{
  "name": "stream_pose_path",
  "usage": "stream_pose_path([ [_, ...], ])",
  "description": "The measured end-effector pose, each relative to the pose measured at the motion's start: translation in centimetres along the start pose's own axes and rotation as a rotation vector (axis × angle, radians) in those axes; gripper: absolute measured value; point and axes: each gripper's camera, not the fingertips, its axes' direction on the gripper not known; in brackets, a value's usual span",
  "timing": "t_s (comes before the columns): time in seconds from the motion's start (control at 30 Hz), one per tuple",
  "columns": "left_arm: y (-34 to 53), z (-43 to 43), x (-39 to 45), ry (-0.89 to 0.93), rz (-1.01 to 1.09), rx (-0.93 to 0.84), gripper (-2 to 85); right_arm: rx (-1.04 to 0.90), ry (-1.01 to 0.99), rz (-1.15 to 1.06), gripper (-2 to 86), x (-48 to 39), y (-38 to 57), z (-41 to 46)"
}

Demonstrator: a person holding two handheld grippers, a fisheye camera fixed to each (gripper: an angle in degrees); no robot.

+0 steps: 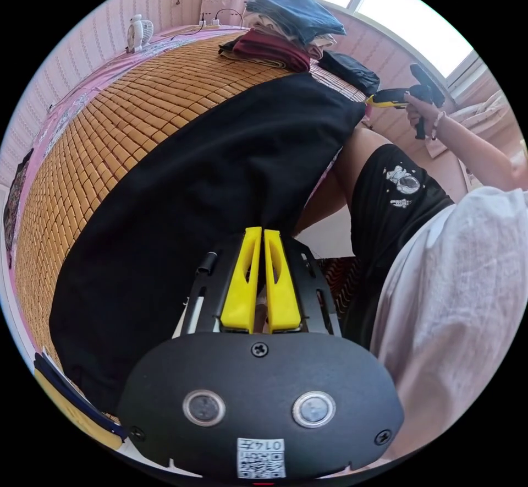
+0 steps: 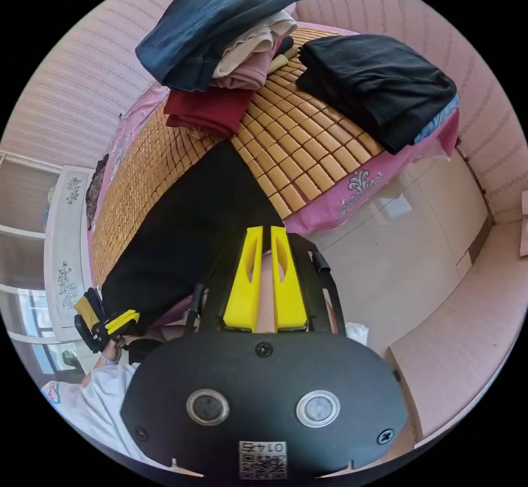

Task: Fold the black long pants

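The black long pants (image 1: pixel 220 179) lie spread as one wide strip on a bamboo mat (image 1: pixel 137 107), with their near edge hanging over the bed's side. My left gripper (image 1: pixel 263 231) has its yellow jaws pressed together on that edge at one end. In the right gripper view it sits at the pants' far end (image 2: pixel 122 321). My right gripper (image 2: pixel 266 229) is shut on the corner of the pants (image 2: pixel 187 234) at the other end. A hand holds it at that corner (image 1: pixel 379 100) in the left gripper view.
A pile of folded clothes (image 2: pixel 220 30) with a dark red garment (image 2: pixel 206 107) lies on the mat (image 2: pixel 308 146) beyond the pants. A folded black stack (image 2: pixel 379 80) sits at the bed's corner. The person's shorts (image 1: pixel 396 195) are beside the bed. The tiled floor (image 2: pixel 396 245) lies below.
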Motion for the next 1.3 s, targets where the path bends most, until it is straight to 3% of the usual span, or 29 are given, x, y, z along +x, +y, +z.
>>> stream_pose_path([
  [0.13,-0.1,1.0,0.5,0.007,-0.006,-0.035,-1.0,0.093,0.106,-0.152,1.6,-4.1,-0.4,0.0],
  [0.33,0.2,1.9,0.6,0.025,-0.030,-0.067,-1.0,0.066,0.230,-0.384,2.8,-13.6,-5.5,5.3],
  [0.5,0.8,2.6,1.0,0.019,-0.020,-0.076,-1.0,-0.024,0.333,-0.333,1.6,-16.4,-9.3,10.3],
  [0.8,3.7,3.8,1.5,0.026,-0.013,-0.061,-0.9,-0.095,0.303,-0.321,-0.2,-18.9,-9.4,12.2],
  [0.9,5.2,2.9,2.1,0.007,-0.032,-0.019,-0.8,0.036,0.305,-0.279,-0.2,-19.6,-6.9,10.0],
  [0.97,7.0,1.3,2.9,-0.014,-0.042,0.053,-0.8,0.285,0.215,-0.269,-0.2,-20.6,-2.0,5.7],
  [1.07,10.2,-0.5,3.7,-0.033,-0.075,0.128,-0.9,0.446,0.206,-0.346,-0.3,-22.0,6.0,2.4],
  [1.23,16.1,-2.1,4.8,-0.060,-0.147,0.218,-1.0,0.546,0.475,-0.457,-0.6,-25.7,17.4,2.2],
  [1.3,18.3,-2.6,5.3,-0.081,-0.178,0.249,-0.9,0.501,0.472,-0.510,-0.7,-27.6,19.8,3.2],
])
